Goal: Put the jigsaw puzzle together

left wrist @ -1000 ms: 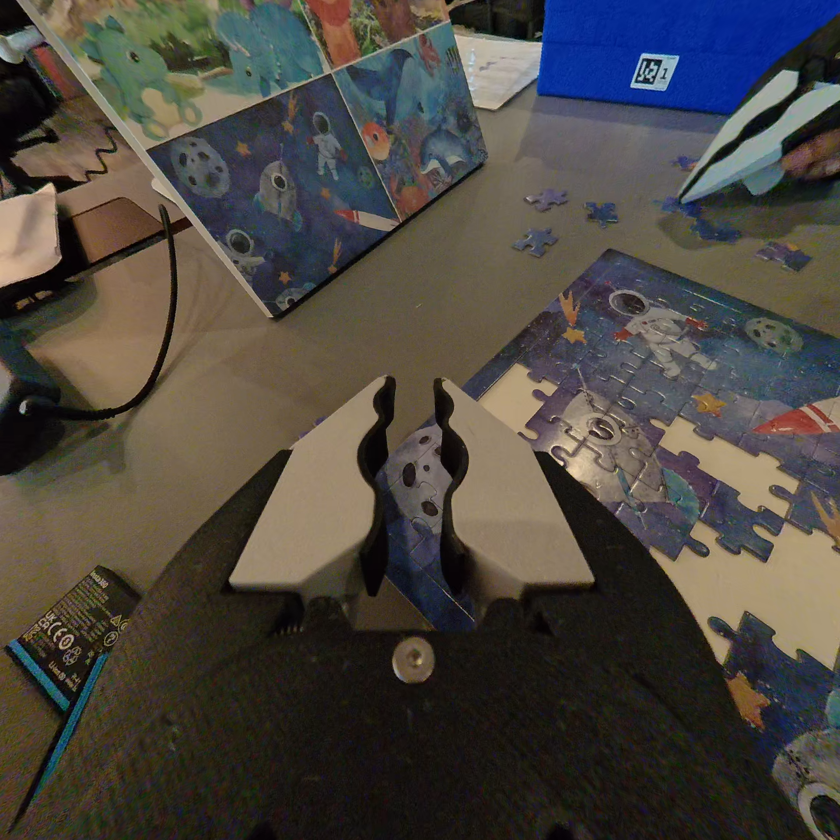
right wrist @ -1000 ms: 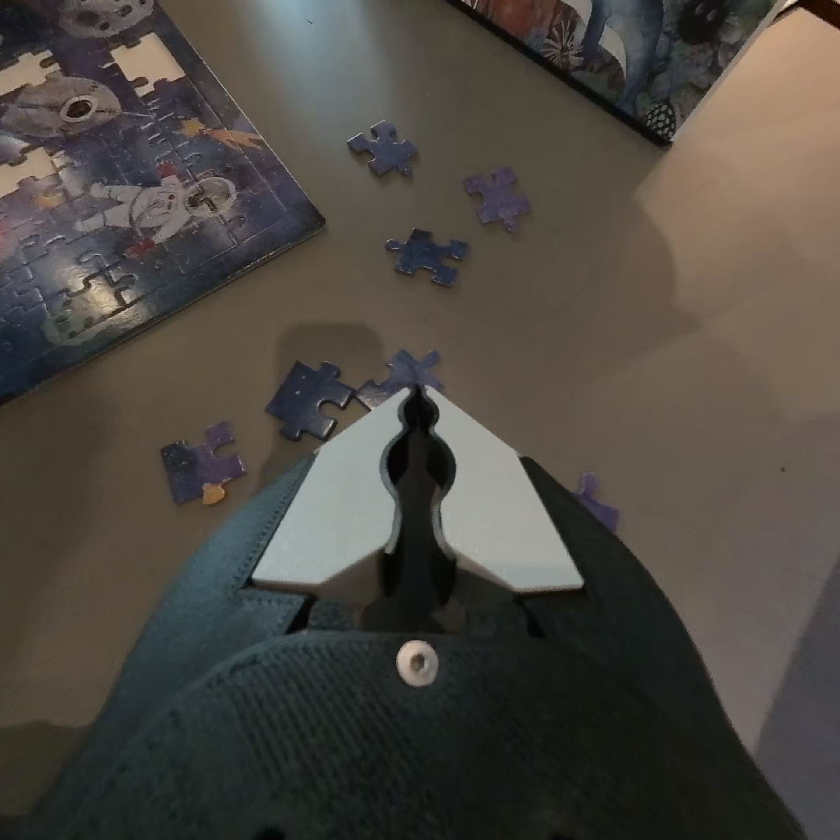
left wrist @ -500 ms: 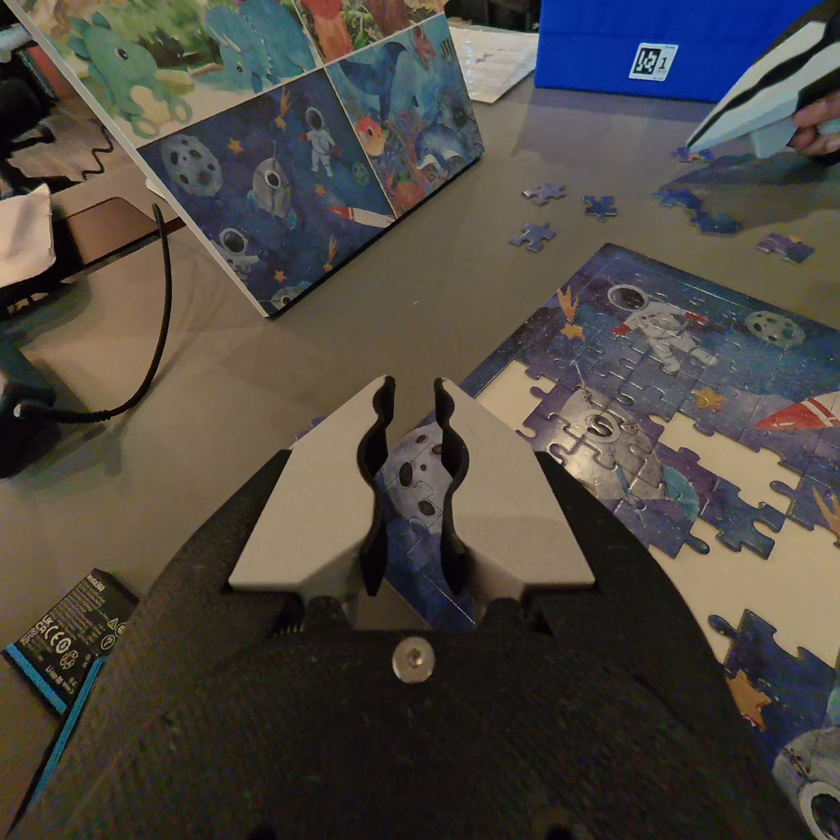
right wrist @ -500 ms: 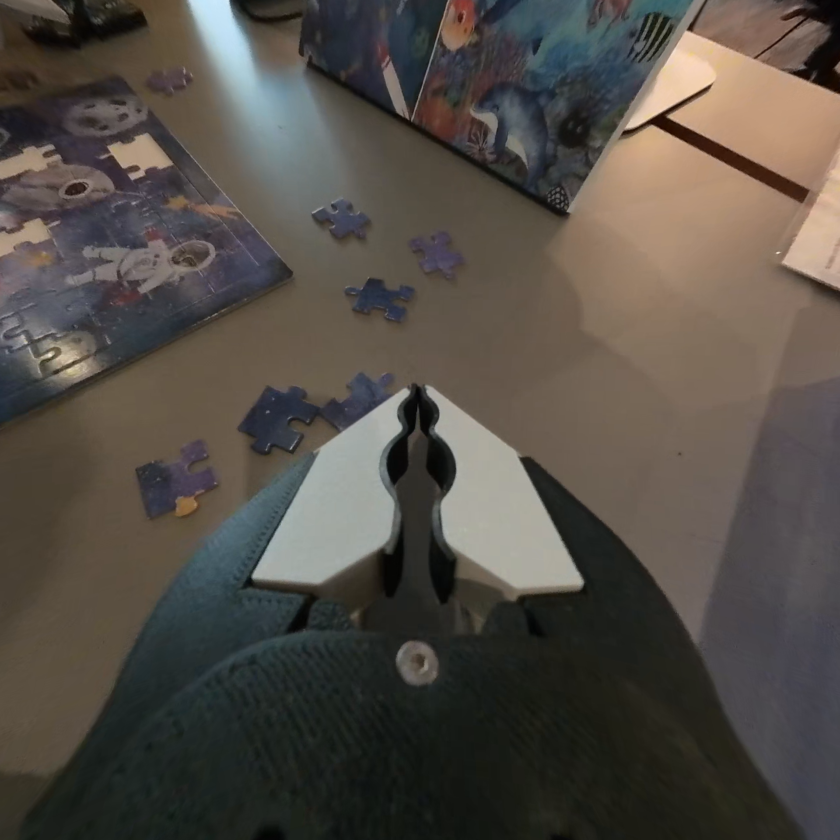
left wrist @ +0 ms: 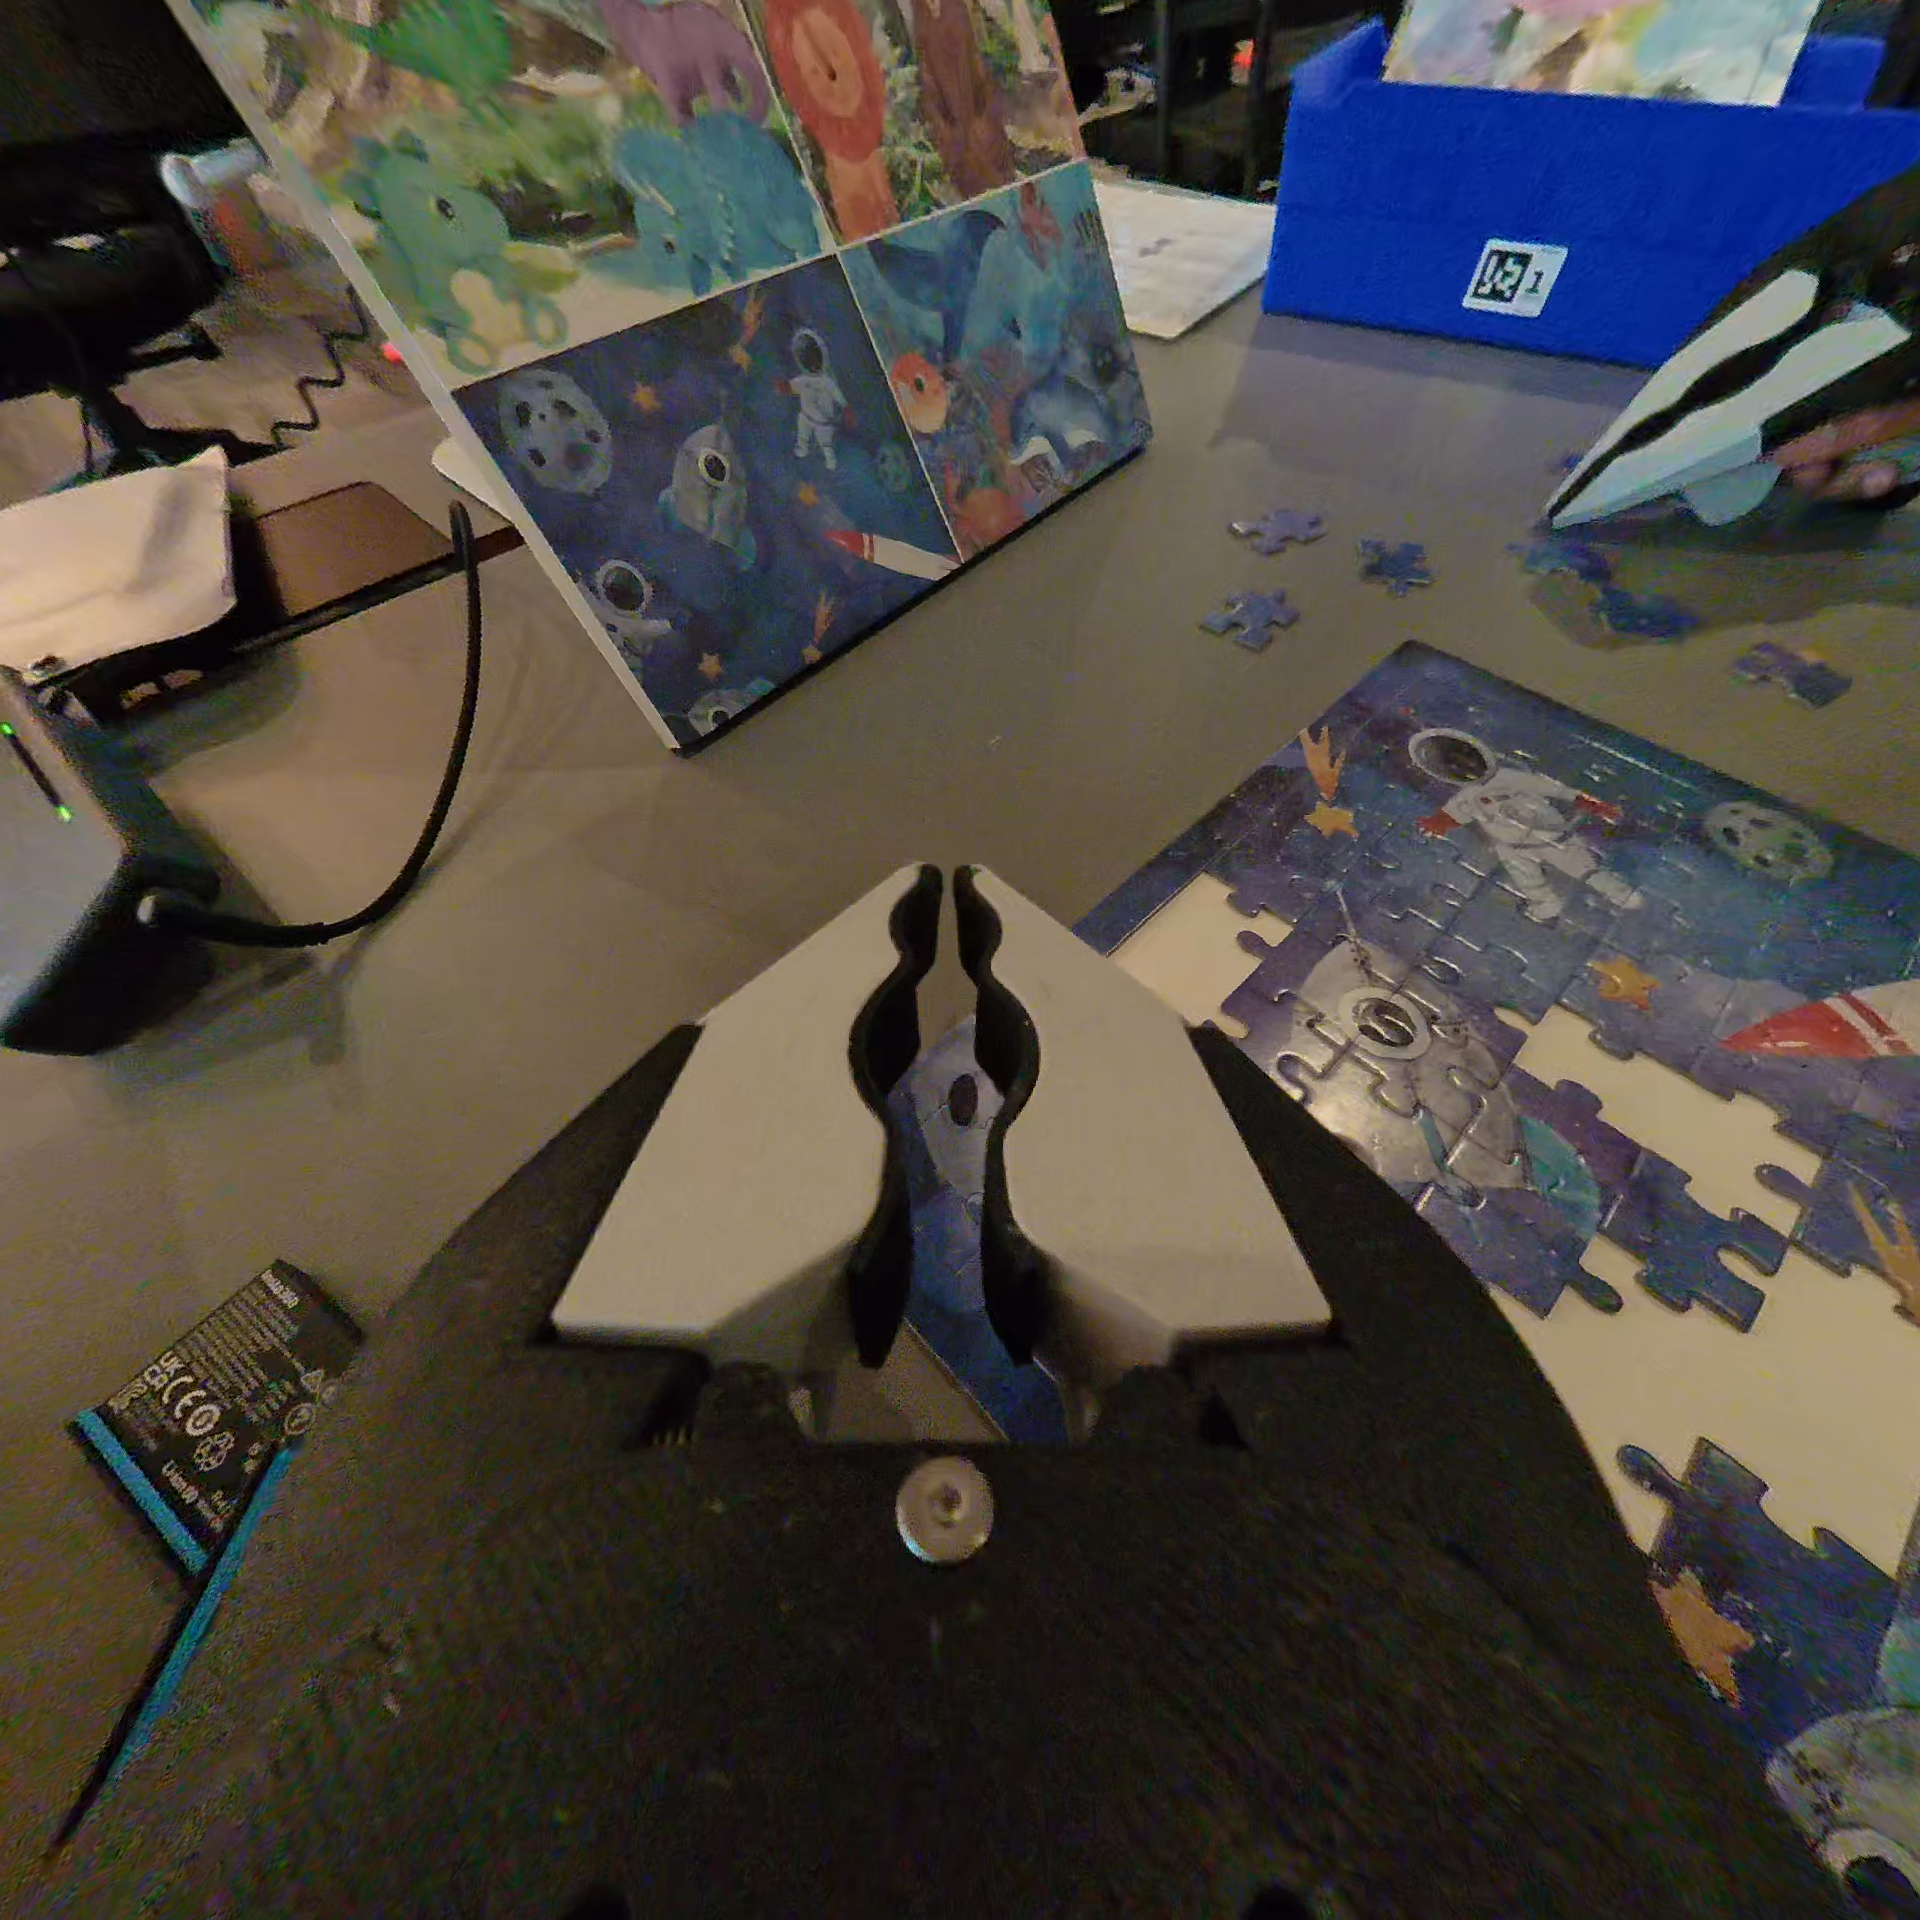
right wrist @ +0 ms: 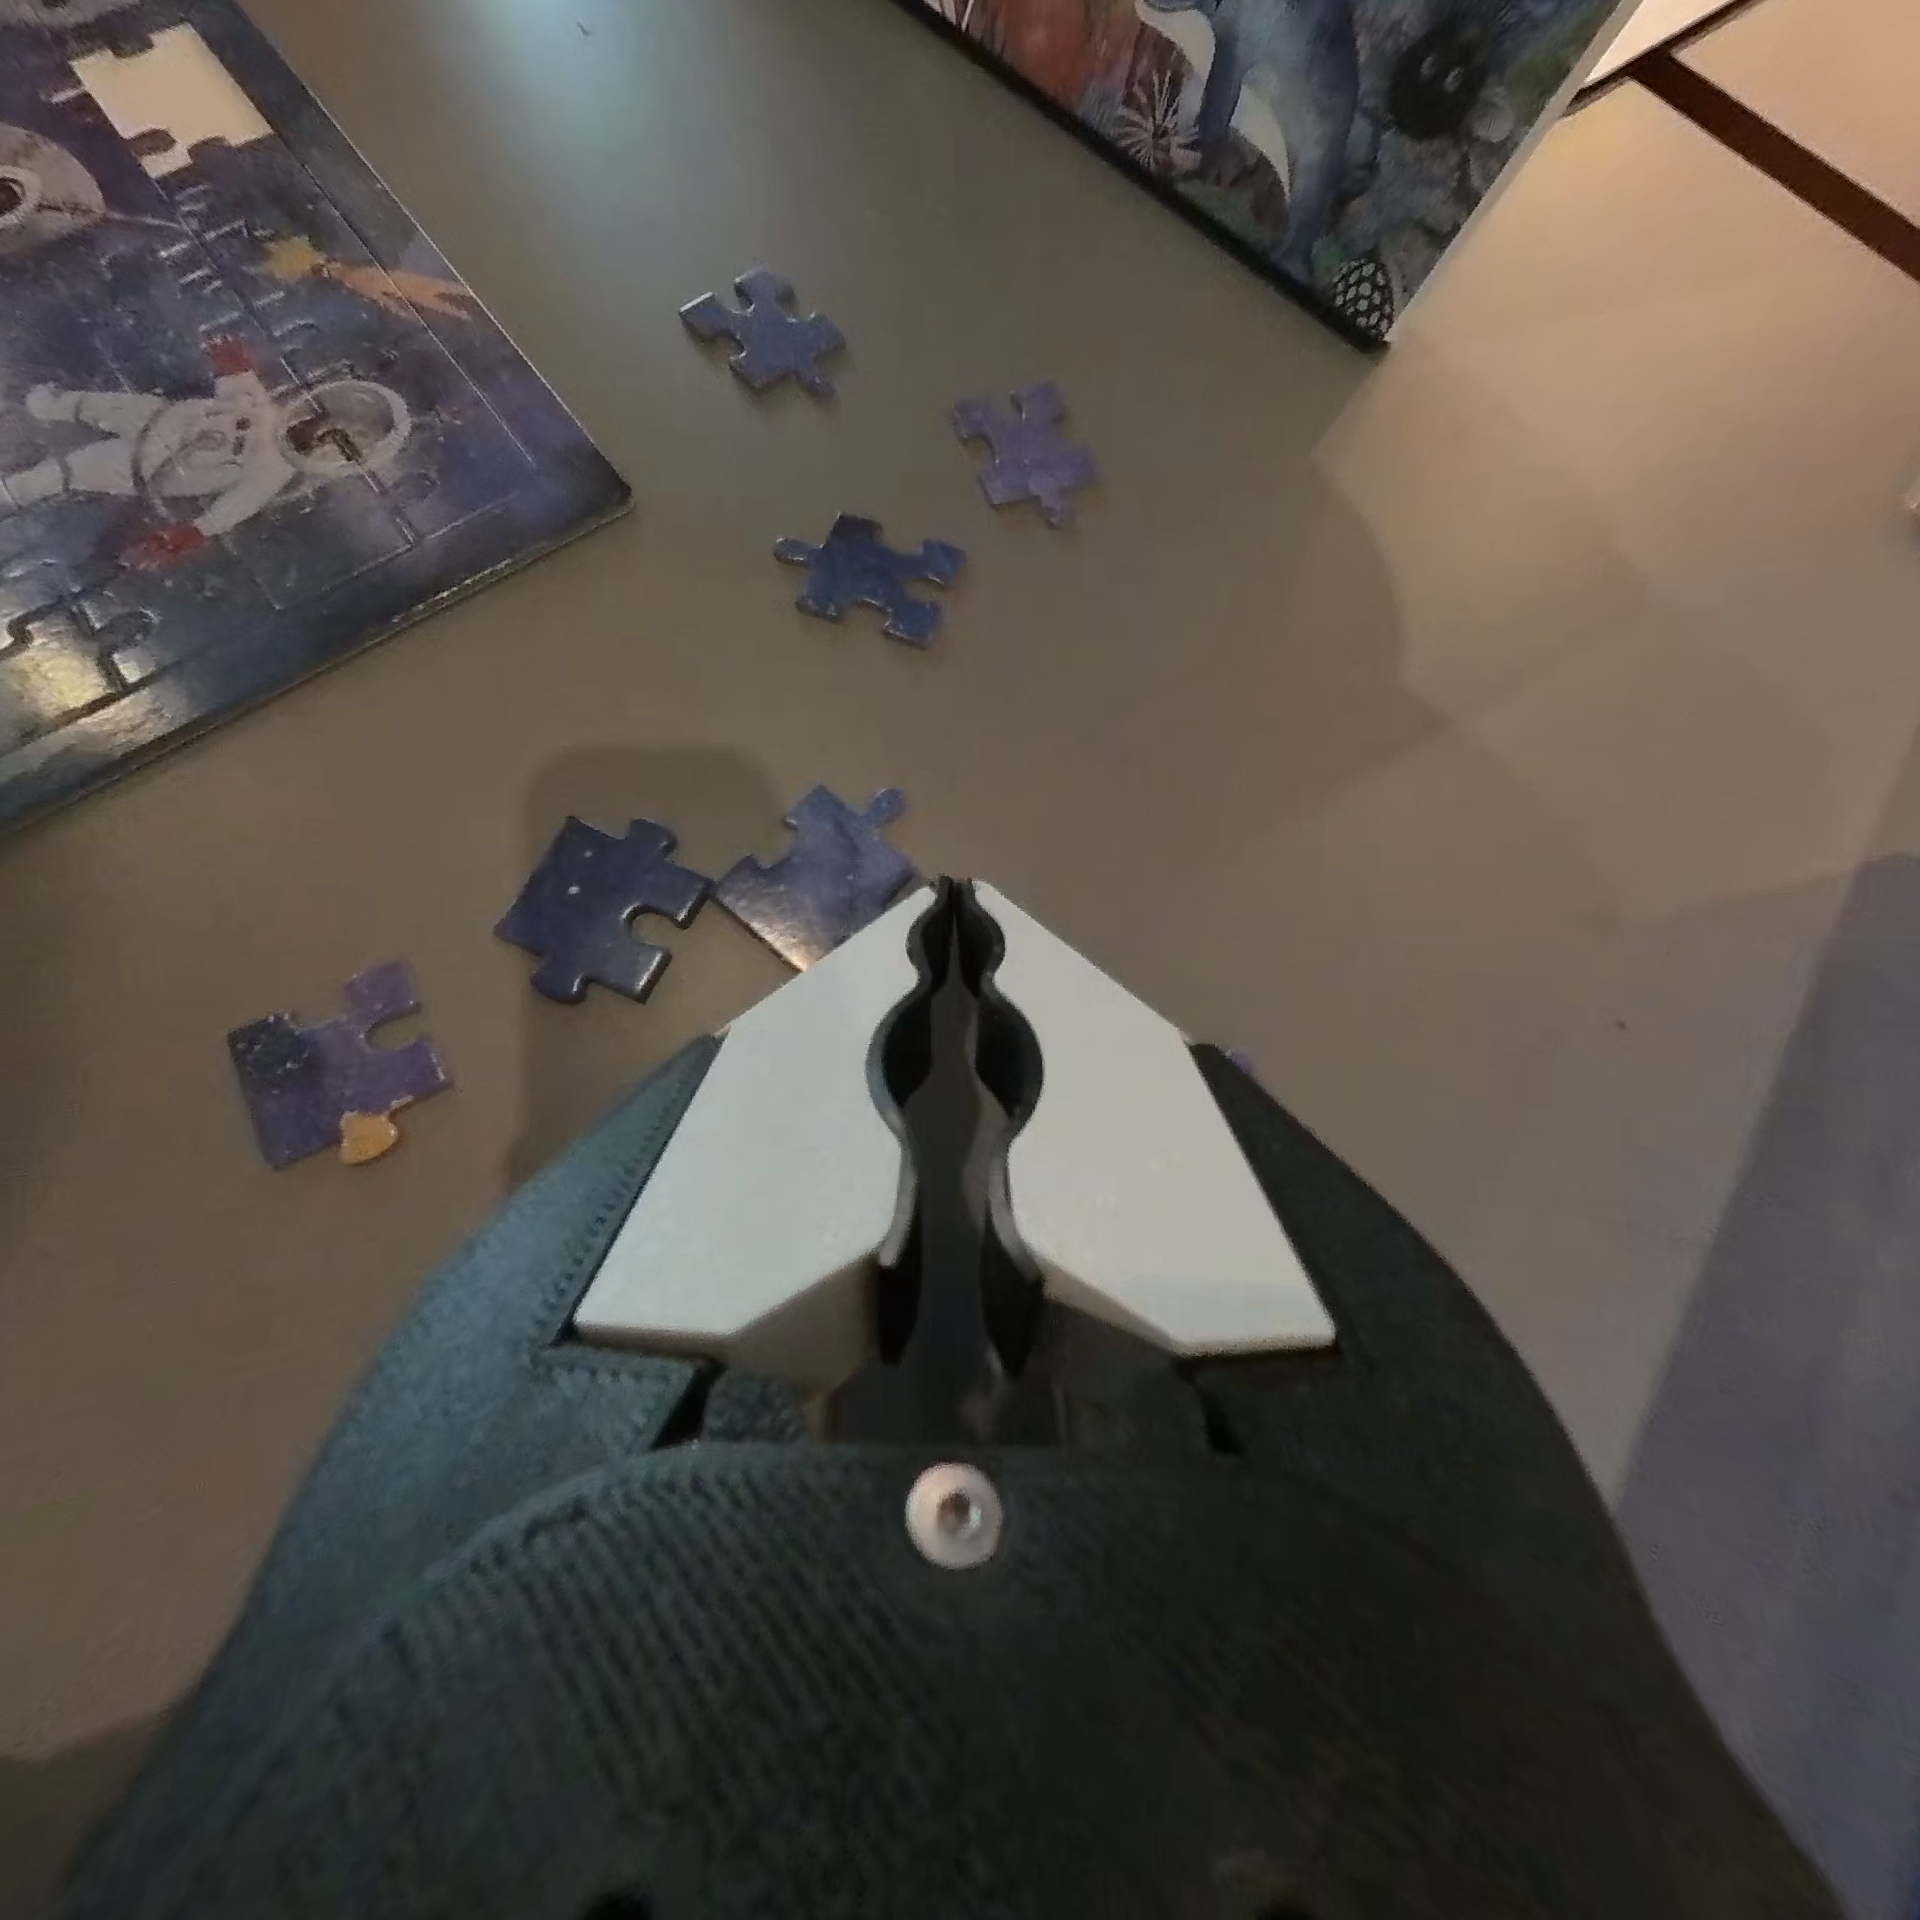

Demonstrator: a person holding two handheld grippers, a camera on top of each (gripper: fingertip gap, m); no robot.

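The space jigsaw puzzle [left wrist: 1538, 894] lies flat on the grey table, with several white gaps in it; its corner shows in the right wrist view [right wrist: 312, 436]. My left gripper [left wrist: 948, 881] is shut and empty, hovering over the puzzle's near-left corner. My right gripper [right wrist: 954, 885] is shut, with its tips low over the table at the edge of a loose blue piece [right wrist: 821, 873]. It also shows in the left wrist view [left wrist: 1558, 511]. Other loose pieces lie near it: a dark blue one [right wrist: 597, 904], one with a yellow spot [right wrist: 332, 1060], and three farther off [right wrist: 878, 571].
A propped picture board [left wrist: 779, 416] stands behind the puzzle, also at the top of the right wrist view [right wrist: 1299, 135]. A blue box [left wrist: 1558, 177] is at the back. A black cable [left wrist: 447, 727], a grey device [left wrist: 52, 883] and a black card [left wrist: 218, 1392] lie to the left. The left gripper's tips are roughly 35 centimeters from the right gripper's.
My left gripper's jaws have closed from a clear gap to almost touching. My right gripper rose and tilted up half a second ago, then dipped back down to the loose pieces.
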